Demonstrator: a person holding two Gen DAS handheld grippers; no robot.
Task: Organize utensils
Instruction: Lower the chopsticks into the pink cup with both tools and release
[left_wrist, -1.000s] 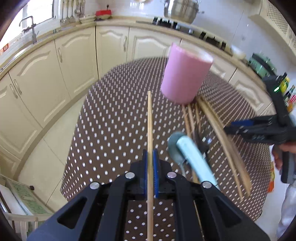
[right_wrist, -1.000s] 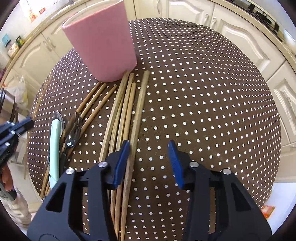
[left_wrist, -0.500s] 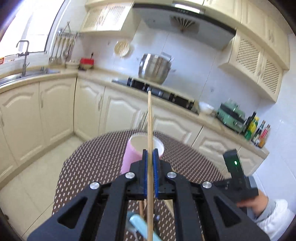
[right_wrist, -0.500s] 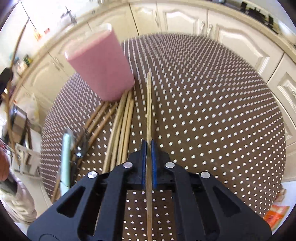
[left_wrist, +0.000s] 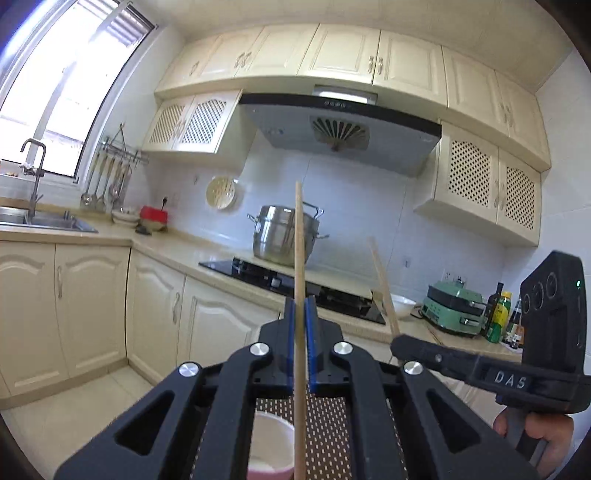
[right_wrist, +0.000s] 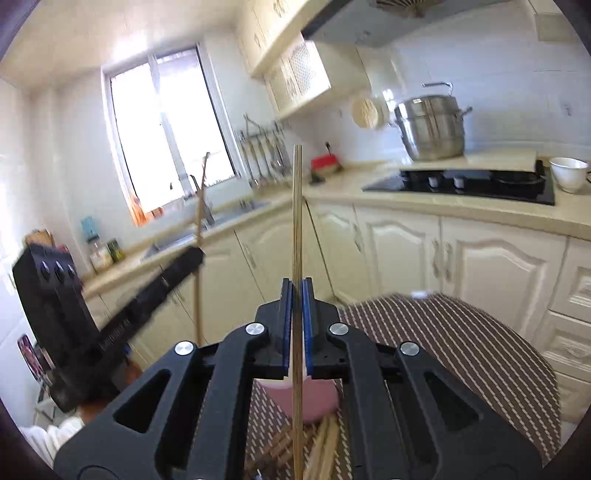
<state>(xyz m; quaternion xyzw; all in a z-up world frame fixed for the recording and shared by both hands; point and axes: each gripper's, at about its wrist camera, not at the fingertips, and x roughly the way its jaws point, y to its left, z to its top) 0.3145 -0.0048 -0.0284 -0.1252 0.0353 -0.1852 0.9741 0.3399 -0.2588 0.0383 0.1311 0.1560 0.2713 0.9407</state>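
Observation:
My left gripper (left_wrist: 300, 306) is shut on a wooden chopstick (left_wrist: 299, 236) that stands upright, high above the table. Below it, between the gripper's arms, the pink cup (left_wrist: 271, 446) shows its open white mouth. My right gripper (right_wrist: 296, 291) is shut on another chopstick (right_wrist: 297, 206), also upright. The pink cup (right_wrist: 314, 402) sits just beneath and beyond it on the dotted tablecloth (right_wrist: 461, 339). Several more chopsticks (right_wrist: 325, 450) lie on the cloth in front of the cup. Each gripper shows in the other's view: the right gripper (left_wrist: 397, 341) with its stick, the left gripper (right_wrist: 199, 254) with its stick.
Cream cabinets (right_wrist: 406, 251) and a counter run behind the table. A hob (left_wrist: 295, 284) with a steel pot (left_wrist: 282, 236) is at the back, a sink (left_wrist: 44, 218) under the window to the left. A hand (left_wrist: 535, 435) holds the right gripper's handle.
Both grippers rose from the table and tilted up to near level. The right gripper, open over the chopsticks a second ago, shut on one and lifted it; the left kept hold of its chopstick.

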